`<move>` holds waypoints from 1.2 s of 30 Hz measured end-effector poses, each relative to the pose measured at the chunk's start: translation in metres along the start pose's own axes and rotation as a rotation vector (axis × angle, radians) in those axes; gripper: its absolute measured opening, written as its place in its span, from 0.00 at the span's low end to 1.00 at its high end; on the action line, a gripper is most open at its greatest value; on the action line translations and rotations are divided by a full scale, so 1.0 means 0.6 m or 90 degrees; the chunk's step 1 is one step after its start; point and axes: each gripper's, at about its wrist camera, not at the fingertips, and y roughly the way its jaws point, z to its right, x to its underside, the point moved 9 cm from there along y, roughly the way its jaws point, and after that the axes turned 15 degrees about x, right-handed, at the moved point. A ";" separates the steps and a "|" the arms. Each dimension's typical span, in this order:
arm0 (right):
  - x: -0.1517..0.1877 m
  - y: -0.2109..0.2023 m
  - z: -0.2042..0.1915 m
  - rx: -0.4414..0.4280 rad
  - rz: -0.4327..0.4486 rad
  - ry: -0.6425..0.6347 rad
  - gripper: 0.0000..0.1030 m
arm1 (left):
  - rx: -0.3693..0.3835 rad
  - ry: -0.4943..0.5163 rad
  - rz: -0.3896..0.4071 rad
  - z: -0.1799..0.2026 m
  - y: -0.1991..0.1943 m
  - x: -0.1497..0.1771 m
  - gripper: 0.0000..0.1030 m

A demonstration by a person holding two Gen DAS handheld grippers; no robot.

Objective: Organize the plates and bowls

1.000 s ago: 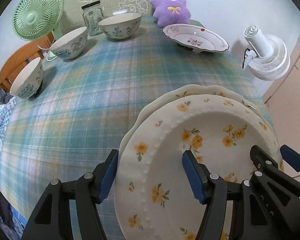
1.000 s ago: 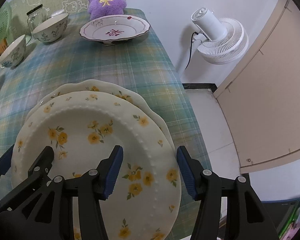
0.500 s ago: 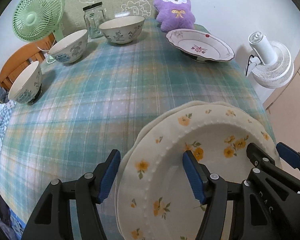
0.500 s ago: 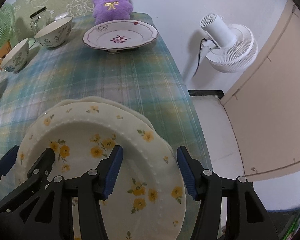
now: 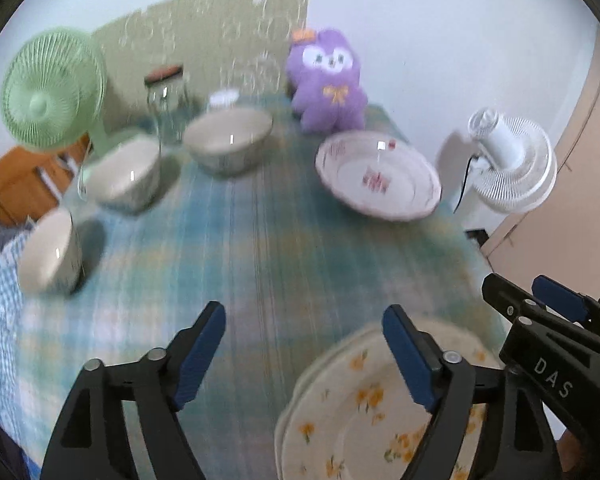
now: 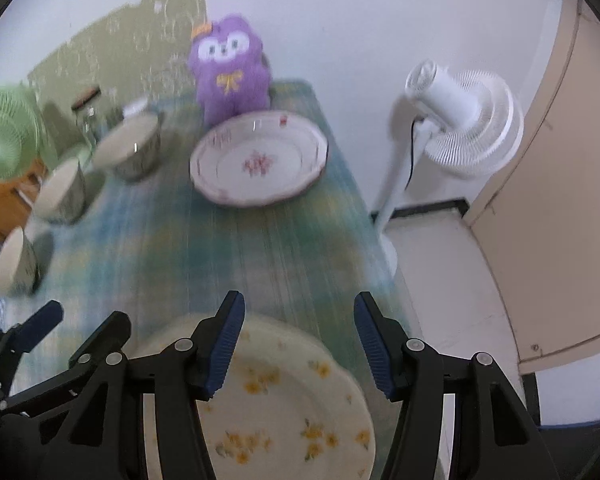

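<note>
The table (image 5: pixel 268 248) wears a blue and green checked cloth. Two yellow-flower plates (image 6: pixel 284 392) sit stacked at its near end. A pink-flower plate (image 5: pixel 378 176) and three bowls (image 5: pixel 228 144) sit farther back, by a purple plush toy (image 5: pixel 328 84), a glass jar (image 5: pixel 166 100) and a green fan (image 5: pixel 50 88). A white fan (image 6: pixel 464 120) stands on the floor. The left hand-held gripper (image 5: pixel 304 352) is opening, holding nothing. The right hand-held gripper (image 6: pixel 298 344) is part open above the plates, holding nothing.
</note>
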 end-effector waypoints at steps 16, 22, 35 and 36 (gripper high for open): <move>-0.168 0.061 -0.020 -0.049 0.070 -0.042 0.75 | -0.021 -0.030 0.019 0.005 0.088 -0.127 0.93; -0.204 0.134 -0.032 -0.065 0.058 -0.050 0.75 | -0.039 -0.034 0.015 0.004 0.156 -0.161 0.92; -0.237 0.290 -0.069 -0.051 0.009 -0.043 0.69 | -0.055 -0.027 -0.026 -0.021 0.299 -0.195 0.78; -0.237 0.297 -0.070 -0.051 0.004 -0.043 0.69 | -0.056 -0.024 -0.028 -0.022 0.305 -0.196 0.75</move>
